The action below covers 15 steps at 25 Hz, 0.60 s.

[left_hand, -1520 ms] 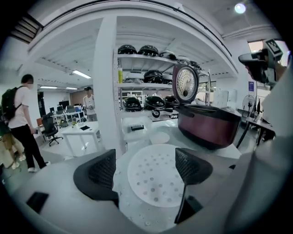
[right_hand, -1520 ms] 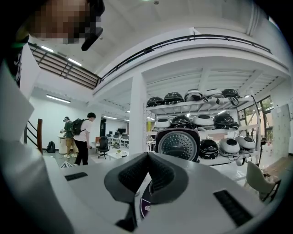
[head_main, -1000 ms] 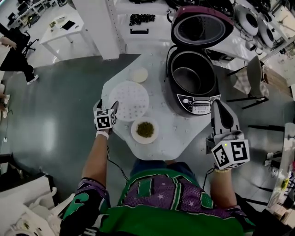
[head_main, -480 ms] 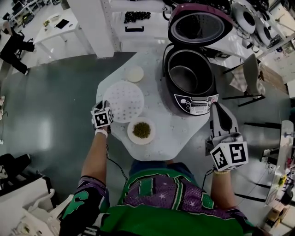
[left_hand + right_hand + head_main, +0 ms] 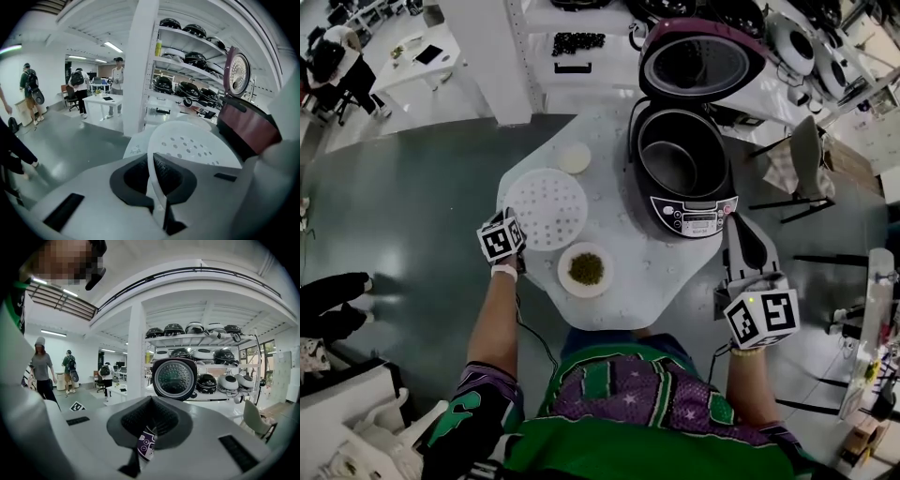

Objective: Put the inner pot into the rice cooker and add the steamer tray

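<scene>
The rice cooker [image 5: 686, 178] stands open at the table's back right, its lid [image 5: 698, 61] raised and the dark inner pot [image 5: 675, 161] inside. Left of it, the white perforated steamer tray [image 5: 546, 208] lies on the table. My left gripper [image 5: 519, 228] sits at the tray's near left edge. In the left gripper view its jaws have just been closing, and the left gripper [image 5: 152, 176] is shut on the steamer tray [image 5: 187, 145] by its rim. My right gripper [image 5: 736, 222] hovers shut and empty by the cooker's front right. The right gripper view shows the right gripper [image 5: 149, 427] facing the lid [image 5: 174, 378].
A bowl of green beans [image 5: 586, 269] sits near the table's front edge, just right of my left hand. A small white dish [image 5: 574, 157] lies behind the tray. A chair [image 5: 811, 159] stands right of the cooker, and shelves of cookers [image 5: 187, 86] rise behind.
My left gripper has shifted up to the tray's edge, and its open jaws have shut on the rim. The right gripper has stayed put.
</scene>
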### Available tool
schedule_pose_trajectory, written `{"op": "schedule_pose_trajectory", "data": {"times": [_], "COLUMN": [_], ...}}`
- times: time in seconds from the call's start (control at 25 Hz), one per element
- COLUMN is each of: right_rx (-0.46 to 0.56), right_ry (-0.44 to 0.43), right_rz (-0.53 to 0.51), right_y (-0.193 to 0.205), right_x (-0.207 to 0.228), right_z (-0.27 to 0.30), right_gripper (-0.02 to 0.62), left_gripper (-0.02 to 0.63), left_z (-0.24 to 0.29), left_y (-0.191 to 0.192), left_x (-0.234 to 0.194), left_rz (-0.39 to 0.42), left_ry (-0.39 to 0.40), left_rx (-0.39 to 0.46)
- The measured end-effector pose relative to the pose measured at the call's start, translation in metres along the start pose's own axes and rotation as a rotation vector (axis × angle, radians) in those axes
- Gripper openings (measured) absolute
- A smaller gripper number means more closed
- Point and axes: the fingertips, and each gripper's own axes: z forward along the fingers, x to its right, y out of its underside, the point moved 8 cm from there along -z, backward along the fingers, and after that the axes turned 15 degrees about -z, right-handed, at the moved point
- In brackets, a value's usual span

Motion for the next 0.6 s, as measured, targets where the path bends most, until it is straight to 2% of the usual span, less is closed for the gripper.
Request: {"op": "schedule_pose_trajectory", "data": {"times": [0.28, 0.6], "right_rx": [0.022, 0.063], "right_ry": [0.002, 0.017], "right_rz": [0.024, 0.057], "right_y": [-0.01, -0.018], "right_x": [0.005, 0.019], "right_z": [-0.013, -0.038], "right_gripper": [0.006, 0.006], "left_gripper": [0.028, 0.028], "left_z": [-0.044, -0.102], "left_y": [-0.01, -0.025], "left_x": [0.003, 0.037], "left_rz": [-0.024, -0.004], "left_ry": [0.007, 0.045], "left_rx": [0.034, 0.061]}}
